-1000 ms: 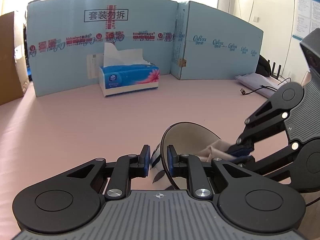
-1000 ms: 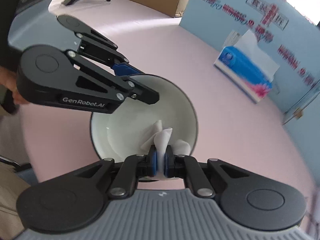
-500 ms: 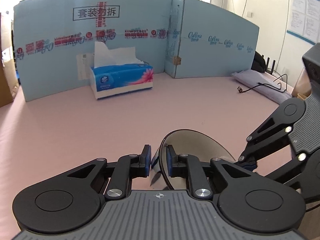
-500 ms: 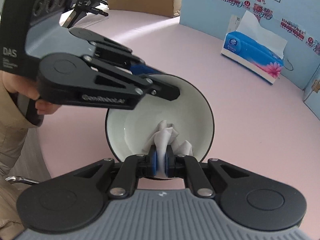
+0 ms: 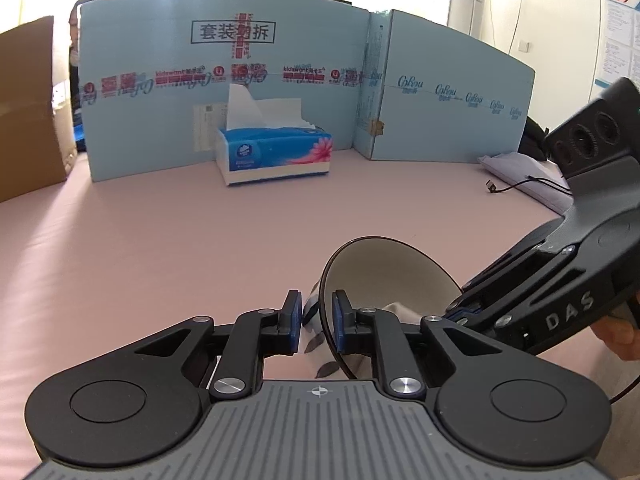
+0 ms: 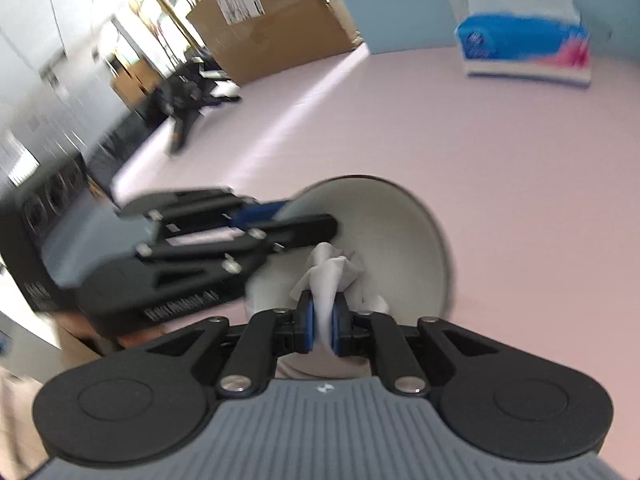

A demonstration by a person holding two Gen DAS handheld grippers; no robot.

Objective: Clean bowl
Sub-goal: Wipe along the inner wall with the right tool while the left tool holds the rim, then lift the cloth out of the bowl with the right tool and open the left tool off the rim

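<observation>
The bowl [image 5: 384,276] is sitting tipped on its side at the near edge of the pink table [image 5: 168,248], its pale inside facing right and its dark rim standing upright. The left gripper [image 5: 316,322] is pinching that rim, its fingers [image 5: 292,320] drawn in close with one blue pad outside the wall and the other inside. In the right wrist view the bowl [image 6: 400,232] is opening toward the camera, and a crumpled white tissue [image 6: 330,270] is lying against its inner wall. The right gripper [image 6: 323,328] is clamping the tail of that tissue, its fingers [image 6: 306,326] nearly shut on the paper. This view is smeared with motion blur. The left gripper [image 6: 280,224] is reaching in from the left there onto the bowl's rim.

Farther back on the table, a blue tissue box [image 5: 276,152] is standing with a sheet sticking up, just in front of a light-blue printed cardboard screen [image 5: 224,80]. A brown carton [image 5: 28,112] is standing at the far left, and a black cable [image 5: 516,188] is trailing at the far right.
</observation>
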